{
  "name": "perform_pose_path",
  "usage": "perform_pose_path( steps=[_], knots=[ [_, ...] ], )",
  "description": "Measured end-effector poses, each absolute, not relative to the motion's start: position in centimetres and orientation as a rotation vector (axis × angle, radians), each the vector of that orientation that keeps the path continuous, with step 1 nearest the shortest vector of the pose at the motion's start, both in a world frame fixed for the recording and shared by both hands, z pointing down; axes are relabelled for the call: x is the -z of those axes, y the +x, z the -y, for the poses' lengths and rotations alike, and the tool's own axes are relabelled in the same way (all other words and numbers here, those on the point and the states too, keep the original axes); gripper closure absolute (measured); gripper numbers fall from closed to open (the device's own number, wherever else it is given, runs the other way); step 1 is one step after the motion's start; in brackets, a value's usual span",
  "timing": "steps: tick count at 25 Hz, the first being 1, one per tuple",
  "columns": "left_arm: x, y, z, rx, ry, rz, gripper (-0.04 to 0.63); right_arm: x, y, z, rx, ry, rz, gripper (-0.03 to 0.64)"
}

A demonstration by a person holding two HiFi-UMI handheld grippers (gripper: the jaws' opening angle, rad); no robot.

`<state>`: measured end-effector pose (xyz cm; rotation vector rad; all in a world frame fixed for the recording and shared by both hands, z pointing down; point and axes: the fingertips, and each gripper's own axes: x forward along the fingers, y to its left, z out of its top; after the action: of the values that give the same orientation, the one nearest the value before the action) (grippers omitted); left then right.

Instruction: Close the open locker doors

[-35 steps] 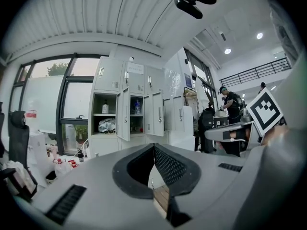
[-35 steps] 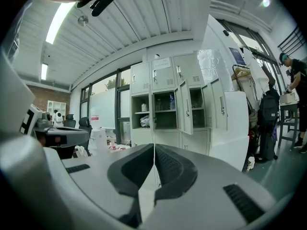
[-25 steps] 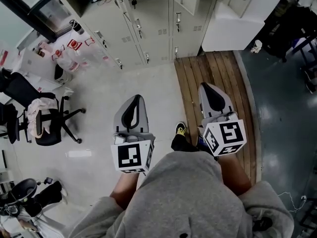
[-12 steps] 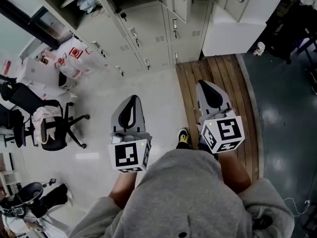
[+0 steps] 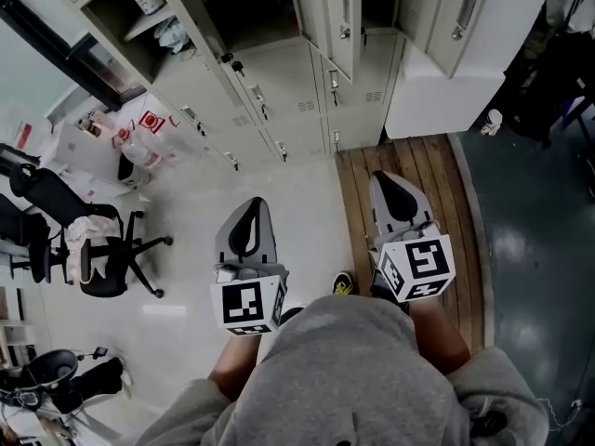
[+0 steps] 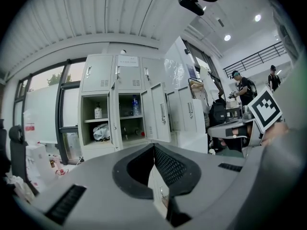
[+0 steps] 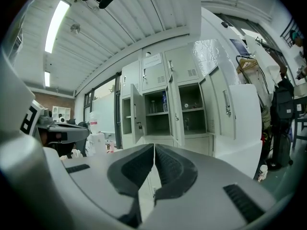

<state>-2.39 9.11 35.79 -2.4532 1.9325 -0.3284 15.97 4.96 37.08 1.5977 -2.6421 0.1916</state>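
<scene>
A bank of pale grey lockers [image 5: 279,91] stands ahead of me. Three upper doors hang open: a left door [image 5: 191,12], a middle door [image 5: 339,17] and a right door [image 5: 474,12]. In the left gripper view the open compartments [image 6: 129,116] hold bottles and a white bag, with the doors [image 6: 160,114] swung outward. The right gripper view shows the same open doors [image 7: 172,111] and bare shelves. My left gripper [image 5: 255,204] and right gripper [image 5: 387,178] are held level, well short of the lockers. Both are shut on nothing.
A black office chair [image 5: 102,249] with cloth on it and plastic bags [image 5: 139,133] stand at the left. A wooden platform [image 5: 418,175] lies under the right gripper, and a white cabinet [image 5: 446,91] stands beside it. People [image 6: 242,87] stand at the right.
The lockers have drawn closer and lower in the head view as the person walks toward them. Both grippers have travelled forward together, jaws unchanged.
</scene>
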Motion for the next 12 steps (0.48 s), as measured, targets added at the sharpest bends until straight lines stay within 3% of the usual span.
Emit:
perform_pose_path(
  steps=[12],
  knots=[
    [-35.1,-3.4,-7.4,0.327,-2.384,-1.99,0.584,-35.5,14.7,-1.0,-0.11,1.511,2.711,0.586]
  ],
)
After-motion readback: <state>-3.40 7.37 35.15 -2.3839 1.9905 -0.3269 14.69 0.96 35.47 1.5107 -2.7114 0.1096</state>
